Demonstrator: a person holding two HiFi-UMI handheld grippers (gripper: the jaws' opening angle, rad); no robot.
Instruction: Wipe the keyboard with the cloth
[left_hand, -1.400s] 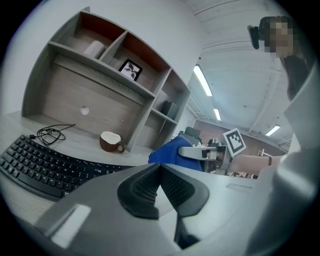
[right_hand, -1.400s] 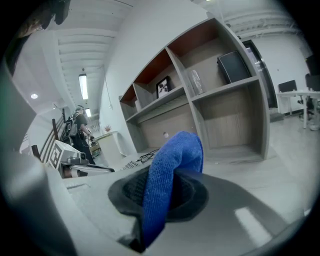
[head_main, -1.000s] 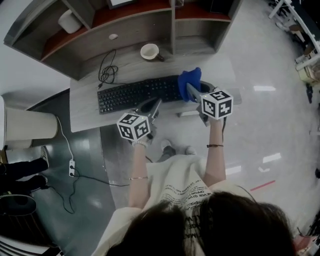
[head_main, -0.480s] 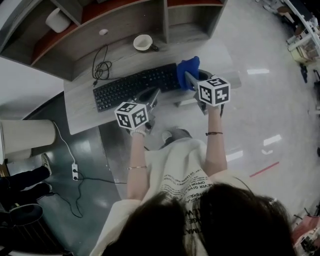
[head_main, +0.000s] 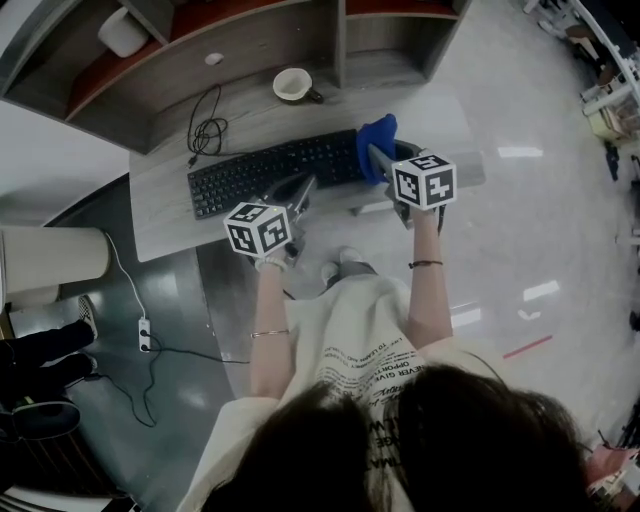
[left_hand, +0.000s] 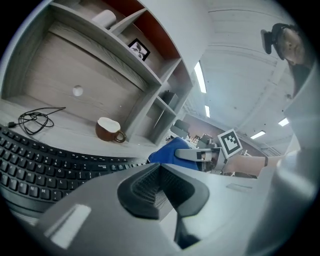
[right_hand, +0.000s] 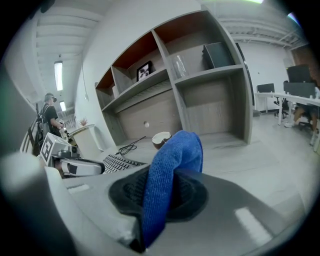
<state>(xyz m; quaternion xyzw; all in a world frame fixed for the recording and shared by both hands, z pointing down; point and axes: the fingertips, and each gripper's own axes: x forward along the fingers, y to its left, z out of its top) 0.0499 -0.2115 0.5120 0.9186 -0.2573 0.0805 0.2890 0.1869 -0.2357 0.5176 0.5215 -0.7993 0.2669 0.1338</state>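
Note:
A black keyboard (head_main: 270, 172) lies on the grey desk (head_main: 165, 225); it also shows in the left gripper view as the keyboard (left_hand: 40, 165). My right gripper (head_main: 375, 155) is shut on a blue cloth (head_main: 377, 145) at the keyboard's right end. In the right gripper view the cloth (right_hand: 172, 165) stands up, clamped between the jaws. My left gripper (head_main: 300, 190) hovers at the keyboard's front edge near its middle. Its jaws are shut with nothing between them, and the left gripper (left_hand: 161, 180) looks toward the cloth (left_hand: 172, 150).
A brown-and-white cup (head_main: 293, 84) and a coiled black cable (head_main: 208, 135) lie behind the keyboard. Open shelves (head_main: 250, 30) rise at the desk's back. A white bin (head_main: 50, 262) and a power strip (head_main: 144, 335) sit on the floor at the left.
The head view has shifted slightly. Both grippers keep about the same places by the keyboard, the right one still holding the cloth.

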